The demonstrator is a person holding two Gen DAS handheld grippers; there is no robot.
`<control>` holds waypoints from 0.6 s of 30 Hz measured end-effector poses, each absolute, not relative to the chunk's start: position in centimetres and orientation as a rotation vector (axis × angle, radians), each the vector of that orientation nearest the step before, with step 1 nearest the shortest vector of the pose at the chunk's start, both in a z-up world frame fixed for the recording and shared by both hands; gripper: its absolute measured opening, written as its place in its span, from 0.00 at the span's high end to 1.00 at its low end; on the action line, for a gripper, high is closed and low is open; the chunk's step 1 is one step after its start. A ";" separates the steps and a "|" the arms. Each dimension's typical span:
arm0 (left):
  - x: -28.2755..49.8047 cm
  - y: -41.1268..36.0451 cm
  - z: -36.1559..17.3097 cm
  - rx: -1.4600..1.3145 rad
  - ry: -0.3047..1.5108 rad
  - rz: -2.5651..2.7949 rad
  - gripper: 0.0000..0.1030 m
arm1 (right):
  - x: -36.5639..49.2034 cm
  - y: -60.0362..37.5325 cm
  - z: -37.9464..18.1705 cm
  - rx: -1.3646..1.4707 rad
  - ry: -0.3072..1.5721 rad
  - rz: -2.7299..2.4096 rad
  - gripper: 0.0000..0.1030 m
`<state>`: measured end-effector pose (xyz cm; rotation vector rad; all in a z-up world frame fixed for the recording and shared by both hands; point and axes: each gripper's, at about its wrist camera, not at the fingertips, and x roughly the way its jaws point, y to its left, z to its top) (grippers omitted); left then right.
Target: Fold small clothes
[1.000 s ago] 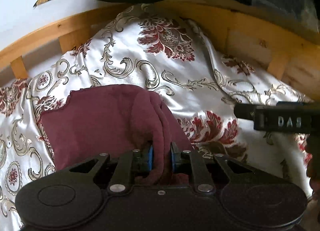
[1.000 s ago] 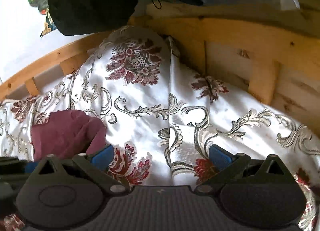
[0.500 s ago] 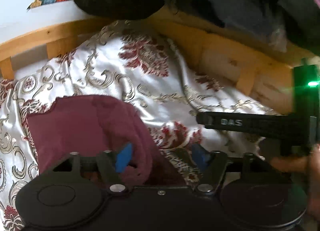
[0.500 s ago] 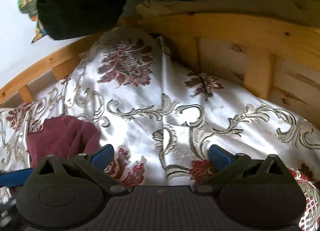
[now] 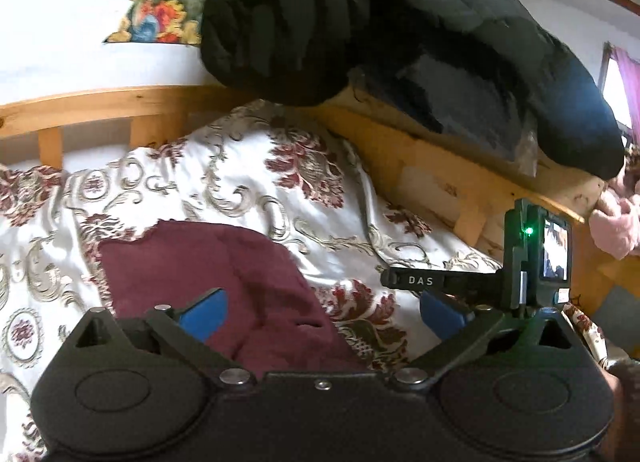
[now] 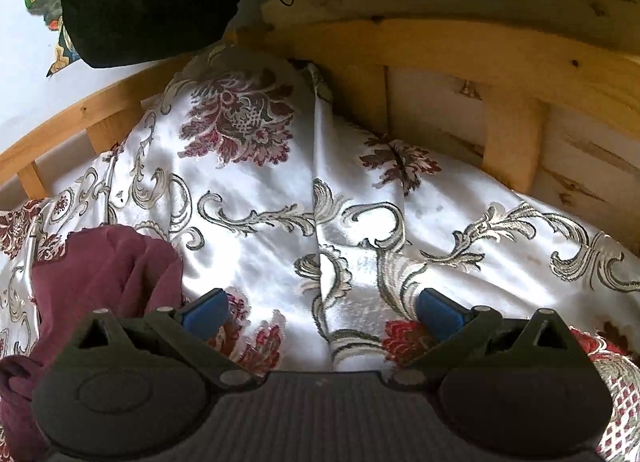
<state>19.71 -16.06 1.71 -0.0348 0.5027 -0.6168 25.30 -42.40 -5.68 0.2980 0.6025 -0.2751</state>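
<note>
Satin bedspread (image 5: 256, 182), white with dark red flowers and grey-gold scrolls, draped over a bed and creased into a long ridge running toward 12 o'clock in the right wrist view. Pale wooden bed frame (image 6: 440, 50) with slats wrapping round the far side and the 3 o'clock side, knots showing in the grain. Black padded coat (image 5: 360, 14) heaped on the top rail, hanging over the corner at 12 o'clock. White wall (image 5: 52, 42) behind at 10 o'clock, with a bright picture (image 5: 160, 2) in reds, blues and yellows. Pink fluffy fabric (image 5: 612, 226) just past the rail at 3 o'clock in the left wrist view; a window with a pink curtain (image 5: 624, 74) above it.

Dark red garment (image 5: 224, 262) lying on the bedspread, bunched in soft folds, its scalloped edge toward 11 o'clock.

Left tool (image 5: 320, 310) spread wide, jaws having just been opening; garment lying below and between the blue pads (image 5: 206, 312), not pinched, the right pad clear of it over bare bedspread. Right tool (image 6: 320, 312) likewise spread wide, gripping nothing, poised over bare bedspread with the garment at 9 o'clock of it, beside the left pad; contact there not clear. Seen from the left wrist at 3 o'clock: the right tool's black arm lettered DAS, a green light and a small lit screen (image 5: 554, 250).
</note>
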 end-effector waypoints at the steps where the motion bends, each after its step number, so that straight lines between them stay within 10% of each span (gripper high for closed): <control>1: 19.6 -15.5 1.7 -0.050 0.497 -0.620 0.01 | 25.3 -42.2 -5.6 0.297 0.594 -0.275 0.00; 18: 17.9 -10.3 -2.2 -0.014 0.435 -0.547 0.01 | 25.4 -39.6 -4.4 0.427 0.389 -0.030 0.00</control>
